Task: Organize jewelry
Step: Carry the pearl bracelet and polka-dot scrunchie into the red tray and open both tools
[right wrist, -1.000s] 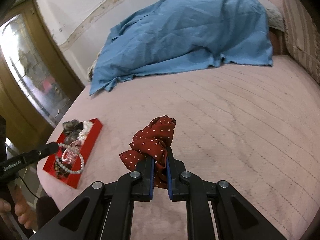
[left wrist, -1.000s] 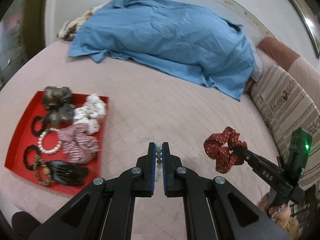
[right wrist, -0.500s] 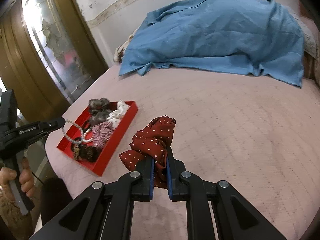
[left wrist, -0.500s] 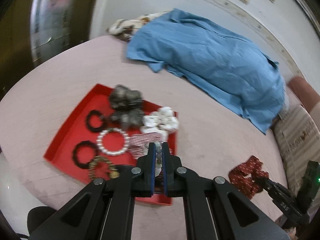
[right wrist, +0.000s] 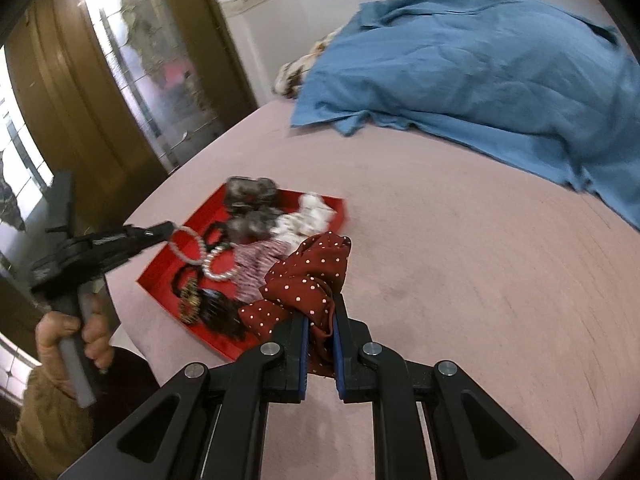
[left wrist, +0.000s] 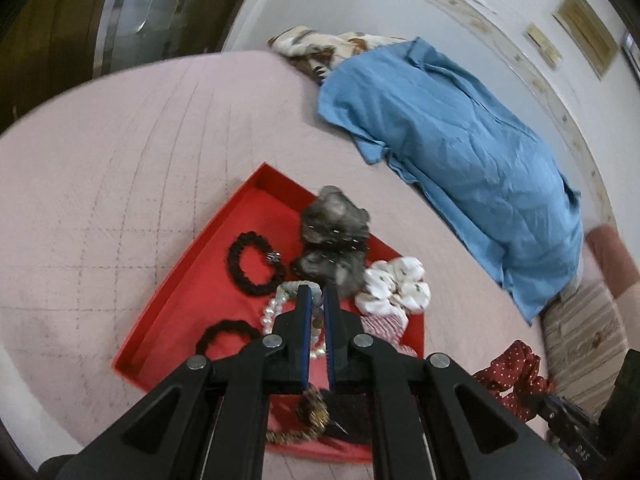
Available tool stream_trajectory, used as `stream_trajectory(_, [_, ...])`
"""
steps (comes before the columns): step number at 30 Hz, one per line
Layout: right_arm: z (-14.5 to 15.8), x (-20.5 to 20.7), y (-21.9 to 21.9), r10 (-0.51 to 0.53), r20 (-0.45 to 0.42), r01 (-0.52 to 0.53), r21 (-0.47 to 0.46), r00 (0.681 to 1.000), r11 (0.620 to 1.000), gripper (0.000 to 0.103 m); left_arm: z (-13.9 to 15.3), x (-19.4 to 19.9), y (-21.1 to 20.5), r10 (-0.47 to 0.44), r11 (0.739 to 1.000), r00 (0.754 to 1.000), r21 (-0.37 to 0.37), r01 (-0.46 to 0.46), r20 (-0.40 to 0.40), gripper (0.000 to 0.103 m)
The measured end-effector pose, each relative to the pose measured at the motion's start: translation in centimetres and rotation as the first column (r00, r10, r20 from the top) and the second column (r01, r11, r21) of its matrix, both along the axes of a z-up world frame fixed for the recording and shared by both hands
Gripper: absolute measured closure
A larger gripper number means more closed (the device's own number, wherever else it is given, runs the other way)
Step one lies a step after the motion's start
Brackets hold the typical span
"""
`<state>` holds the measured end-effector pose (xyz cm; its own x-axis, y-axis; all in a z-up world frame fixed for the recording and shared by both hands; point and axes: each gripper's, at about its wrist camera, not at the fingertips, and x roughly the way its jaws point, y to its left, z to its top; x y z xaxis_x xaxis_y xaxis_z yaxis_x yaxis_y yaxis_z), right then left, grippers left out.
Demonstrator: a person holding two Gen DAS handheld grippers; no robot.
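Note:
My left gripper (left wrist: 316, 300) is shut on a bead bracelet (left wrist: 317, 312) and holds it over the red tray (left wrist: 188, 280); from the right wrist view the bracelet (right wrist: 192, 246) hangs from the left gripper (right wrist: 170, 227) above the tray (right wrist: 192, 220). The tray holds black hair ties (left wrist: 254, 258), a pearl bracelet (left wrist: 276, 306), grey (left wrist: 334, 228), white (left wrist: 396, 284) and striped scrunchies (left wrist: 384, 324). My right gripper (right wrist: 320, 316) is shut on a red polka-dot scrunchie (right wrist: 308, 276), held above the bed to the right of the tray; it also shows in the left wrist view (left wrist: 516, 376).
The tray lies on a pink quilted bed (right wrist: 460, 272). A blue cloth (left wrist: 460, 132) covers the far side, with a patterned fabric (left wrist: 320, 46) behind it. A striped cushion (left wrist: 580, 332) is at the right. A glass door (right wrist: 152, 60) stands past the bed's left edge.
My left gripper has carried the bead bracelet left, to above the tray. My right gripper has brought the red scrunchie closer to the tray's right side.

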<state>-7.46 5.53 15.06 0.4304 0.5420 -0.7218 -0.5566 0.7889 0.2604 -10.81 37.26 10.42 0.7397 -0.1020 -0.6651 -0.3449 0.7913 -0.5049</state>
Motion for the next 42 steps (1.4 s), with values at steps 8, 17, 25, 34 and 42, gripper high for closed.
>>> stream_trajectory(8, [1.2,1.7,8.6,0.114,0.032,-0.113,-0.034,0.993,0.993,0.092,-1.6,0.2,2.4,0.058,0.998,0.998,0.011,-0.058,-0.008,0.098])
stream_trajectory(17, [1.6,5.1,16.9,0.17,0.018,-0.17,-0.024,0.985,0.985,0.092,-1.5,1.8,4.0,0.07,0.997,0.997,0.028,-0.071,0.031,0.098])
stream_trajectory(25, [-0.6,8.9,23.2,0.181,-0.059,-0.183,-0.032,0.982,0.983,0.092,-2.9,2.0,4.8,0.079,0.996,0.997,0.026,-0.08,0.015,0.098])
stream_trajectory(34, [-6.2,12.4,26.2,0.125,-0.205,-0.141,-0.068,0.971,0.988,0.092,-2.9,2.4,4.6,0.052,0.998,0.998,0.024,-0.052,0.017,0.098])
stream_trajectory(42, [-8.1,13.4,26.7,0.108,-0.225,-0.131,-0.087,0.968,0.988,0.092,-2.9,2.5,4.3,0.029,0.999,0.999,0.023,-0.029,0.016,0.093])
